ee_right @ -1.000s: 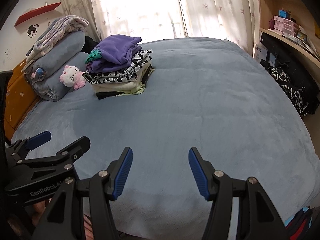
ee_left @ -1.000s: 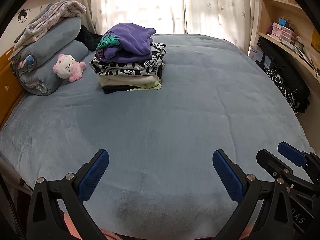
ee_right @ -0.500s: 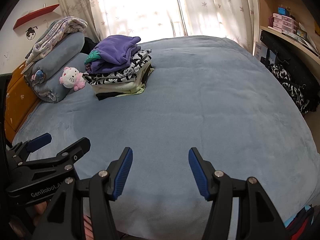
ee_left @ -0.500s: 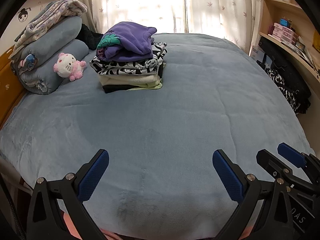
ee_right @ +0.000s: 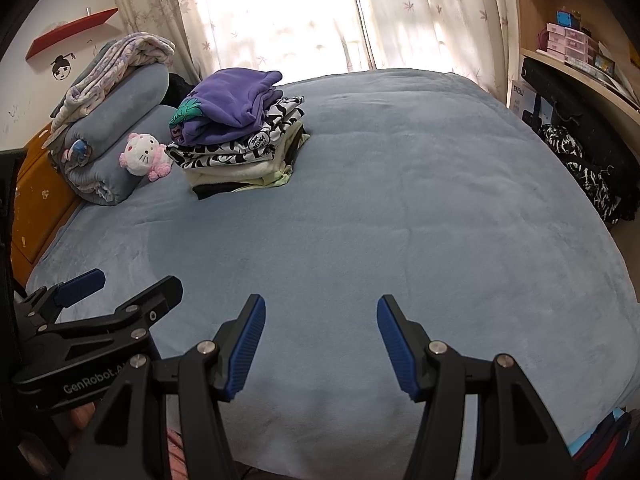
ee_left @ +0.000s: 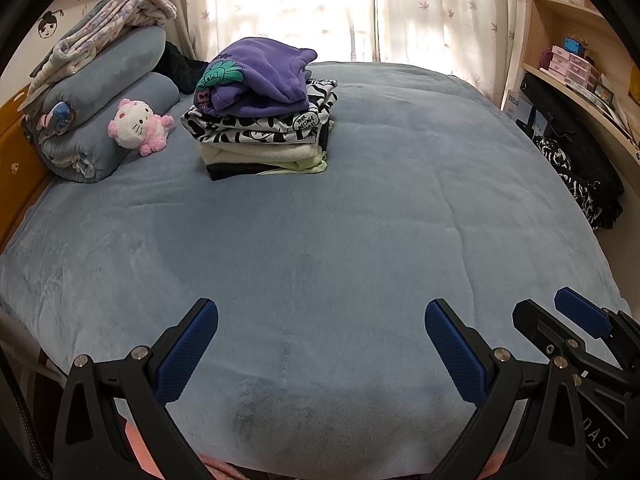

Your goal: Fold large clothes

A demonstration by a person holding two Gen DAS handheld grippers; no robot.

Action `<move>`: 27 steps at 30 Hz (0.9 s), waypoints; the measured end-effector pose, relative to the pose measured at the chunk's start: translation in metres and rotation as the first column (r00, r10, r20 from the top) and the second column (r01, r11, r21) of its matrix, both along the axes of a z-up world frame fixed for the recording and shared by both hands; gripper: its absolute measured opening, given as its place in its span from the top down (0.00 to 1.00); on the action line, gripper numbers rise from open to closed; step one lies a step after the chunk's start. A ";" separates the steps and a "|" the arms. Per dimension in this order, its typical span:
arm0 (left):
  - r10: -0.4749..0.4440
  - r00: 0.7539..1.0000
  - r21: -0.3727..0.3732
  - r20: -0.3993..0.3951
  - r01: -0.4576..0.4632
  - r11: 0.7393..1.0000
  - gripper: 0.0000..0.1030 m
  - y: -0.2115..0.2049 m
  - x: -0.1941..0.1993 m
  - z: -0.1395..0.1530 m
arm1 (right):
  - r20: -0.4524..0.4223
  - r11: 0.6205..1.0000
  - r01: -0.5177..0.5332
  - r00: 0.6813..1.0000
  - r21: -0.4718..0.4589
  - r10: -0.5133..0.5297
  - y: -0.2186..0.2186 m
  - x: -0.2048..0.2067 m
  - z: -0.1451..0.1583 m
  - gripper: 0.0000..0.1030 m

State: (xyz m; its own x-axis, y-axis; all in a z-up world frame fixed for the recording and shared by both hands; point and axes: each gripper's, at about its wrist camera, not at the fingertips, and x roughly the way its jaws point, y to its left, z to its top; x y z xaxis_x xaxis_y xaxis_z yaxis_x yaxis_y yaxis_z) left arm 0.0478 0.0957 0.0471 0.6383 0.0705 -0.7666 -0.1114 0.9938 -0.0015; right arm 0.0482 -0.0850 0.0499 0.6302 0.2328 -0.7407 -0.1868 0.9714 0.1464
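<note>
Kept my left gripper (ee_left: 321, 346) jaws wide apart, empty, above near edge of bed (ee_left: 360, 220). My right gripper (ee_right: 320, 340) likewise spread, holding nothing. Over last second almost no change: both only hovered. Folded clothes stack (ee_left: 262, 120), purple hoodie (ee_left: 260, 76) on top, sat at far left corner. Judged: fold done, next garment needed.

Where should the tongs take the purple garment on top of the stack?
Probably the purple garment at its folded near edge, coming low from the front: that rounded fold overhangs the zebra-print layer, giving both open tongs something to pinch.
</note>
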 end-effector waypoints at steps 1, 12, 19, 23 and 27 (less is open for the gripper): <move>0.001 1.000 -0.001 -0.001 -0.001 1.000 0.01 0.000 0.000 0.000 | 0.000 1.000 0.000 1.000 0.000 0.000 0.000 0.000 0.000 0.43; 0.007 1.000 -0.006 -0.003 -0.007 1.000 0.01 -0.001 -0.003 -0.001 | -0.002 1.000 0.001 1.000 0.001 -0.001 -0.001 0.000 0.000 0.43; 0.009 1.000 -0.016 -0.006 -0.009 1.000 0.01 0.000 -0.003 -0.002 | -0.002 1.000 0.001 1.000 0.002 -0.001 0.001 -0.001 0.000 0.43; 0.010 1.000 -0.018 -0.004 -0.010 1.000 0.01 0.001 -0.003 -0.002 | -0.003 1.000 0.000 1.000 0.004 0.000 0.000 -0.001 0.000 0.43; 0.010 1.000 -0.017 -0.005 -0.010 1.000 0.01 0.002 -0.003 -0.002 | -0.004 1.000 0.000 1.000 0.003 0.000 -0.001 0.000 0.000 0.43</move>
